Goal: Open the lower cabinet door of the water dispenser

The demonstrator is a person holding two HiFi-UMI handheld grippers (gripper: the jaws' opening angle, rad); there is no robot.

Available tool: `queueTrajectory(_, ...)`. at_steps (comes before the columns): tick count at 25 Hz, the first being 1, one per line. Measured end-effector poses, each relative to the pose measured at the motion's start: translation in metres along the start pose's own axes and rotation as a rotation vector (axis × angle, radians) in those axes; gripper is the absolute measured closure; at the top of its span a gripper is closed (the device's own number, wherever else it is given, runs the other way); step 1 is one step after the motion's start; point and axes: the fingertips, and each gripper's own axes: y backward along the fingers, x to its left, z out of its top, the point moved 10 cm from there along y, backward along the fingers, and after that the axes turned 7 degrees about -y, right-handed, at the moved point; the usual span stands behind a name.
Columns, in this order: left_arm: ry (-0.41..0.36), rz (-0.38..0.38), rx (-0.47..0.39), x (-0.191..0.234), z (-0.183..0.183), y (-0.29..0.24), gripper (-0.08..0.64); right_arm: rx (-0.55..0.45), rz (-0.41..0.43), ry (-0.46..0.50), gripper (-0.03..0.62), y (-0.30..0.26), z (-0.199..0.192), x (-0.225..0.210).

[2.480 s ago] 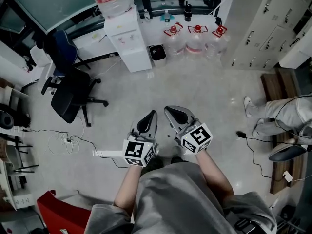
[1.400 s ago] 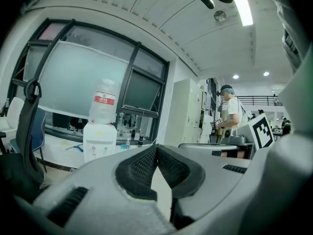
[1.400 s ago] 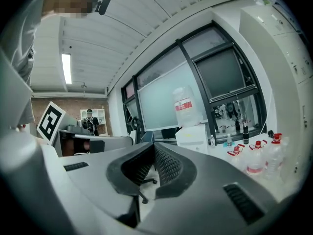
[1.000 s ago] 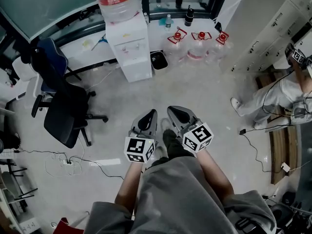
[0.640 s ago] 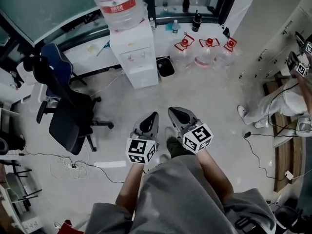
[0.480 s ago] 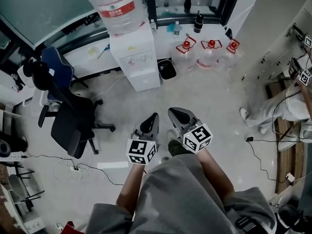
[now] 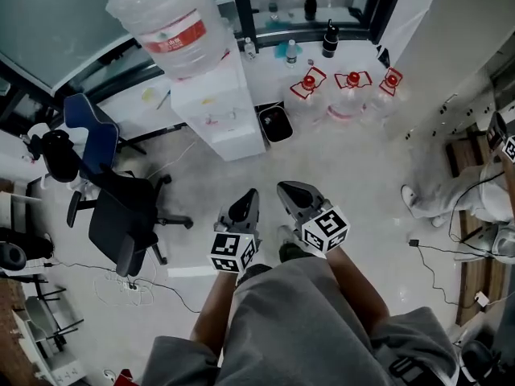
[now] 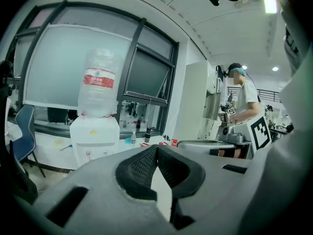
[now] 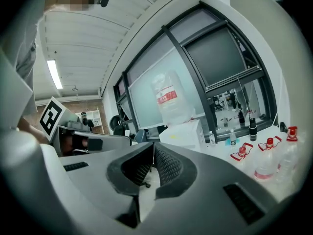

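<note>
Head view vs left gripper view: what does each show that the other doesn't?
Head view only: the black bin beside the water dispenser, and the floor cables.
Left gripper view only: the ceiling light, and the left tool seen along its own jaws, which are shut with nothing between them.
Both: the water dispenser with its bottle on top, ahead of the tool and untouched.

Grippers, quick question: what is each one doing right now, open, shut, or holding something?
Left gripper: shut, nothing between its jaws.
Right gripper: shut, nothing between its jaws.
</note>
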Motion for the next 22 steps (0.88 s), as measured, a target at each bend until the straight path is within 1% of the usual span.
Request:
queueTrajectory(8,0.012,0.008,0.05,0.022,-0.002,-0.042,0.549,0.019,-0.029,-0.059,0.583,-0.023,0.0,-0.036)
queueTrajectory(12,-0.004,0.011,0.06,0.041,-0.005,-0.061,0.549,0.018,-0.055,-0.083,0.583,-0.043,-0.004,-0.049)
queueTrajectory(16,-0.014,-0.024,0.064,0.062,-0.01,-0.083,0.549,0.031,-0.096,-0.103,0.583,-0.068,-0.008,-0.058)
queueTrajectory(19,-0.019,-0.054,0.072,0.084,-0.012,-0.096,0.549,0.012,-0.14,-0.1,0.582,-0.089,-0.008,-0.063)
queueTrajectory(22,-0.006,-0.083,0.074,0.108,-0.011,-0.112,0.549,0.003,-0.181,-0.091,0.582,-0.112,-0.003,-0.066)
